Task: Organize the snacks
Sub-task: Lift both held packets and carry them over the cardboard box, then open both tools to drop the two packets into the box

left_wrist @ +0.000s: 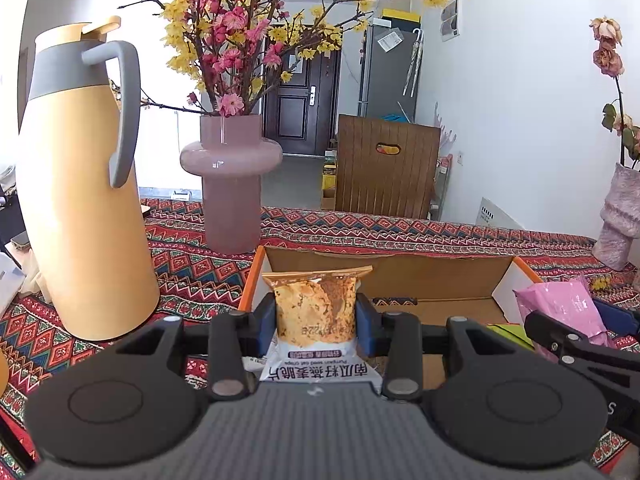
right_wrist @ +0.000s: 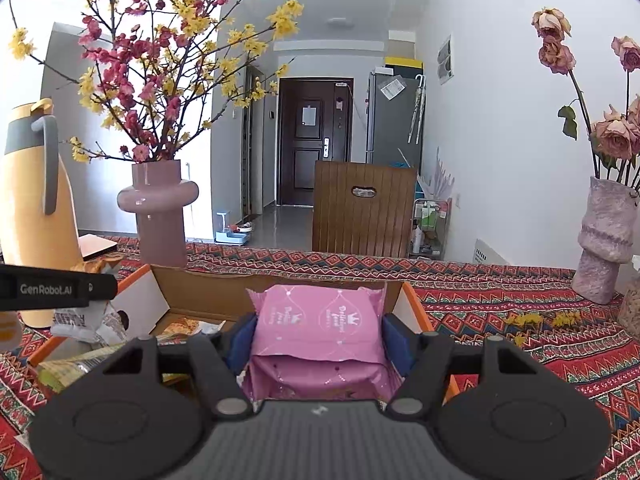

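In the lower centre of the left wrist view, the left gripper (left_wrist: 316, 320) is pressed onto an oat crisp packet (left_wrist: 316, 312), which is pinched upright between the blue pads (left_wrist: 366, 330), its printed white end toward the camera. Just beyond it, the cardboard box (left_wrist: 400, 276) is seen open, with an orange rim and a brown inner wall. At the right edge of that frame the right gripper (left_wrist: 580, 340) and a pink snack packet (left_wrist: 560, 304) are visible beside the box.

In the right wrist view the right gripper (right_wrist: 318, 340) is closed around the pink snack packet (right_wrist: 318, 320), held at lower centre over the near right part of the cardboard box (right_wrist: 224, 288). More wrappers are seen lying in the box at lower left, and the oat crisp packet (right_wrist: 86, 320) is held there under the left gripper's arm.

The box is set on a patterned tablecloth (right_wrist: 520, 292). A pink vase (left_wrist: 232, 184) of flowering branches stands behind the box at centre left, a yellow thermos jug (left_wrist: 80, 184) at far left, and a textured vase (right_wrist: 604, 240) of dried roses at far right.
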`<state>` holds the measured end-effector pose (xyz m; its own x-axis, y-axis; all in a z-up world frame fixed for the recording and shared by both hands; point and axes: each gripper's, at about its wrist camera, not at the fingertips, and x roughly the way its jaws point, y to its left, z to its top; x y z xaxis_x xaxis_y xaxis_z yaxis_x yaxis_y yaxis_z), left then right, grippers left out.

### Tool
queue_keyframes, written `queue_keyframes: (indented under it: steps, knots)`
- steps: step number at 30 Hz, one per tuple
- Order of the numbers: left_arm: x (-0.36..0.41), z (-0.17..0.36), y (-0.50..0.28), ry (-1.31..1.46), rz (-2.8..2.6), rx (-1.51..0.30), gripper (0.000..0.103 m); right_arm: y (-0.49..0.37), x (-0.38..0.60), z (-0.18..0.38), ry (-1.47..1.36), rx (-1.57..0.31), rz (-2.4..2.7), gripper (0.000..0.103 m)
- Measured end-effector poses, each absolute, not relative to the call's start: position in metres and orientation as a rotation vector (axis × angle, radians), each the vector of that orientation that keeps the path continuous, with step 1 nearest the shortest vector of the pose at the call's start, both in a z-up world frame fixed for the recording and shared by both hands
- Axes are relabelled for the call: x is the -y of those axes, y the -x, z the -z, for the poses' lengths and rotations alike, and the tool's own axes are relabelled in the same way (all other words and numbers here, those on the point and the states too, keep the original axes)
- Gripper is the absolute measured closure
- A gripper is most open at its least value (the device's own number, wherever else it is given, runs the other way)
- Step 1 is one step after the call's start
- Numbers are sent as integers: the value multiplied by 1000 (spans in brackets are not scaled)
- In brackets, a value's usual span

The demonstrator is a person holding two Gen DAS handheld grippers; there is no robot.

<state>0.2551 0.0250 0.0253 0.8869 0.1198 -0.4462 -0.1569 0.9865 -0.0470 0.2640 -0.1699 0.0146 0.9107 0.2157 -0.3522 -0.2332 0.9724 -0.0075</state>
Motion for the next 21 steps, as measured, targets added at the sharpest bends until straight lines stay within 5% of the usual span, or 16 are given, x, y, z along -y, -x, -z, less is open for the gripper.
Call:
queue_keyframes:
  steps: [7,11,14,21]
  knots:
    - [-29,-19,-257,84,-150,-469,60,-268,169,-8,51,-384,-226,33]
    - [-31,-23,-248,88,-192,-413,2,-265,173,-8,29,-379,-226,19]
    - [-31,-28,-240,89,-185,-372,0,-263,179,-9,2,-377,-217,2]
    - [-28,-28,-239,80,-183,-374,0,-261,182,-8,-11,-388,-215,0]
